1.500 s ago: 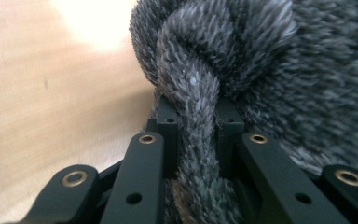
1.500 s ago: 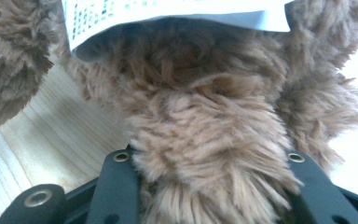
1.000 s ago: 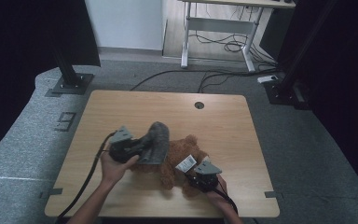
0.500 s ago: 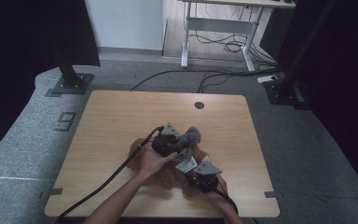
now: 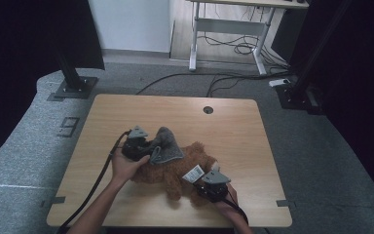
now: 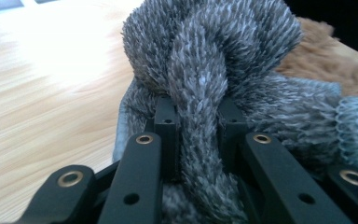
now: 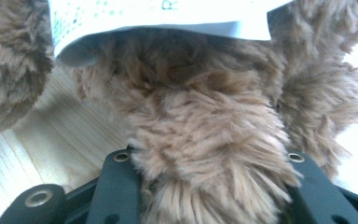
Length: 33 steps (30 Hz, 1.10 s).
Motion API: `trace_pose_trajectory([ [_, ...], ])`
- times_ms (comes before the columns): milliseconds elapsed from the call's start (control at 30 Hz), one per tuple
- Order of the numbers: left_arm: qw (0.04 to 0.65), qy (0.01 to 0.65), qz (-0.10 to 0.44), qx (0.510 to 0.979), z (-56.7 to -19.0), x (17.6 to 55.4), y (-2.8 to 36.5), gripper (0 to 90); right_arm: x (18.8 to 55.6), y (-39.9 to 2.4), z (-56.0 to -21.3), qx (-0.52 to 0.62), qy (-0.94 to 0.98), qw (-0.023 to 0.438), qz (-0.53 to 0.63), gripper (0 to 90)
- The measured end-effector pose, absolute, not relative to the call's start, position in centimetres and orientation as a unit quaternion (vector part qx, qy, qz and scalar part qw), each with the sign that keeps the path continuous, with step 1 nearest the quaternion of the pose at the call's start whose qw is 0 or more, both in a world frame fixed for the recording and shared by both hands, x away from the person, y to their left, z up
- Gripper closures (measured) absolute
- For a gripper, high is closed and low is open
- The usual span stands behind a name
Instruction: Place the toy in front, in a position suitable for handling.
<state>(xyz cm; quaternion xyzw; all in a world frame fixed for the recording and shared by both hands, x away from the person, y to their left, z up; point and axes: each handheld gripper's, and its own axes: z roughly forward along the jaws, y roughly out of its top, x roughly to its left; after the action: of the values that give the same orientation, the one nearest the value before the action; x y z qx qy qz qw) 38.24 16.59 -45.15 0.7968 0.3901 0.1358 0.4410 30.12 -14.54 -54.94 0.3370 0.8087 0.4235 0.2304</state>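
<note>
A brown plush toy lies on the wooden table near its front. A grey fuzzy knitted garment rests against the toy's left end. My left gripper is shut on a fold of it. In the left gripper view the grey pile is pinched between the jaws of the left gripper, with brown plush behind. My right gripper is shut on a furry limb of the toy beside a white tag. The right gripper view shows the limb in the right gripper under the tag.
A round cable hole sits near the table's far edge. The left gripper's black cable trails off the front left. Black stands flank the table on grey carpet. A white desk frame and floor cables lie beyond.
The left gripper carried the grey garment to the right over the toy, then came back left to about where it started. The right gripper and the toy stayed still.
</note>
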Motion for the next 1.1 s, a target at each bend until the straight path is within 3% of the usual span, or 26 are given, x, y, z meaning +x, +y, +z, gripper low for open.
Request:
trace_pose_trajectory([
  [167,0.442,0.412,0.137,0.785,-45.7,37.3,19.6,75.4,30.1,-14.8,-55.0,0.340,0.810,0.226,0.422,59.0],
  [300,0.452,0.413,0.135,0.779,-46.9,36.5,19.7,75.7,30.2,-15.0,-55.0,0.345,0.805,0.219,0.430,54.2],
  [367,0.456,0.410,0.143,0.777,-47.1,36.1,19.5,75.9,30.2,-15.3,-54.9,0.347,0.801,0.207,0.441,46.9],
  [467,0.462,0.404,0.152,0.775,-47.3,35.5,19.4,75.9,30.4,-15.9,-54.9,0.355,0.802,0.181,0.445,26.5],
  [533,0.465,0.400,0.154,0.774,-47.4,35.2,19.3,75.8,30.5,-16.6,-54.5,0.356,0.802,0.159,0.453,21.0],
  [833,0.473,0.384,0.174,0.773,-47.7,34.1,19.1,75.9,30.9,-18.3,-51.1,0.365,0.752,0.126,0.534,16.7],
  [1100,0.479,0.380,0.176,0.771,-48.0,33.6,19.1,76.1,33.6,-16.3,-49.2,0.386,0.754,0.117,0.518,13.0],
])
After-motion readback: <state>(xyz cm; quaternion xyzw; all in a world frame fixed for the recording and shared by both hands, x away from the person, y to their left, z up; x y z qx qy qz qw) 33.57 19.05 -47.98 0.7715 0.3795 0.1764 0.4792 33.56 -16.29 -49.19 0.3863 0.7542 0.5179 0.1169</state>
